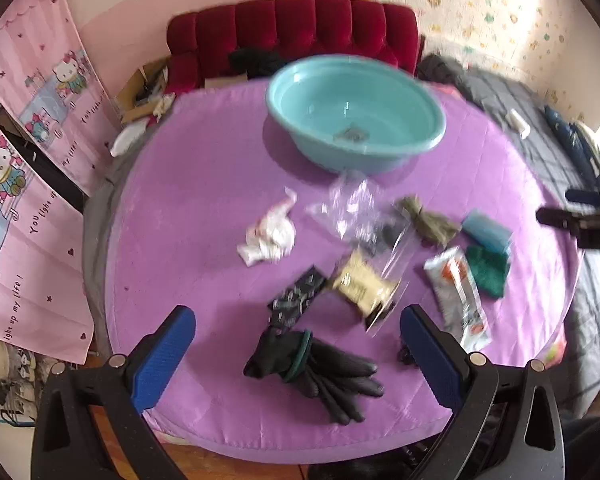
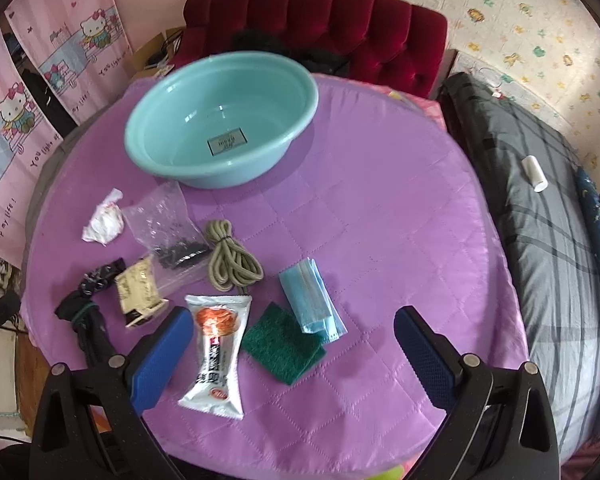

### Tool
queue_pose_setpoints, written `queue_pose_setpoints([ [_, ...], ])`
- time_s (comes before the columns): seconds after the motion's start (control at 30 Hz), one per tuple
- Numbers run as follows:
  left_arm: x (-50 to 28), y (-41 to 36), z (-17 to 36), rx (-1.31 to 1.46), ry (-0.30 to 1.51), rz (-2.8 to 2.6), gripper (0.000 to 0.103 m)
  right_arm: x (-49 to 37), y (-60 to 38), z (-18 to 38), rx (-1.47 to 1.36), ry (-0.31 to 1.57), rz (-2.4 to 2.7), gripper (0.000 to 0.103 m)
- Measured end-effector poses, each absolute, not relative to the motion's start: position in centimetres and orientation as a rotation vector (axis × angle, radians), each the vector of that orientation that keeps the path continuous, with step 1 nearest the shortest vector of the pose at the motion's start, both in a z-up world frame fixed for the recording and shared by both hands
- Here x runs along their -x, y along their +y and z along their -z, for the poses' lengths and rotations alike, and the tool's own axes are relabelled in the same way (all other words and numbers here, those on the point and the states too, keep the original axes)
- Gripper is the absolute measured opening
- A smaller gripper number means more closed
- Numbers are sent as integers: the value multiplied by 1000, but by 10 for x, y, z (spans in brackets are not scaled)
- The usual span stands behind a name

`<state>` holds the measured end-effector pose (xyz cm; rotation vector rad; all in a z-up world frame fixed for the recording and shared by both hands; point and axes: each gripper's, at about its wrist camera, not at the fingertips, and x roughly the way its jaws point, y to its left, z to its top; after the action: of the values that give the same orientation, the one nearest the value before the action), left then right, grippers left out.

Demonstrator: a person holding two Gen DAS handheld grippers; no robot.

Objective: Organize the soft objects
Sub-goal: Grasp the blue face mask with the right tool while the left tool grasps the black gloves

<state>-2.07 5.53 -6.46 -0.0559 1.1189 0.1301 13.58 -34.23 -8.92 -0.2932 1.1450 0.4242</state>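
- The left gripper (image 1: 298, 354) is released, jaws spread wide with nothing between them. It hangs above the near edge of the purple quilted cloth (image 1: 204, 184), and the black gloves (image 1: 320, 368) lie right under the gap; that spread reads as a set-up to close on them.
- Just ahead of that gap lie a dark patterned packet (image 1: 298, 296) and a cream packet (image 1: 360, 286), close together; farther ahead sit a crumpled white wad (image 1: 270, 236) and a clear plastic bag (image 1: 354, 208).
- The teal basin (image 1: 356, 114) stands farthest ahead of the left claw, upright and holding nothing but a label on its floor. I judge it to be the collecting place, so no item has gone in yet.
- The right gripper (image 2: 294, 354) is likewise released and carrying nothing. Between its jaws lie the white sachet (image 2: 218, 350), beside the left finger, and the green scouring pad (image 2: 284, 346), with a blue face mask (image 2: 312, 300) overlapping the pad's far corner.
- Ahead and to the left of the right claw a coil of olive cord (image 2: 230, 258) rests against the clear bag, and the basin sits beyond that.
- The soft things are scattered in a loose band on the near side of the basin, flat and apart enough that each can probably be pinched singly. The mask on the pad may come up with it.
- The left view is motion-blurred, so fine contact there cannot be told.
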Motion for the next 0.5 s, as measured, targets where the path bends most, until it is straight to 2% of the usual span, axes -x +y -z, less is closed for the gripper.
queue_pose_setpoints([
  [0.5, 35, 63, 154, 113, 1229, -175, 103, -186, -337, 194, 350, 1241, -459, 102],
])
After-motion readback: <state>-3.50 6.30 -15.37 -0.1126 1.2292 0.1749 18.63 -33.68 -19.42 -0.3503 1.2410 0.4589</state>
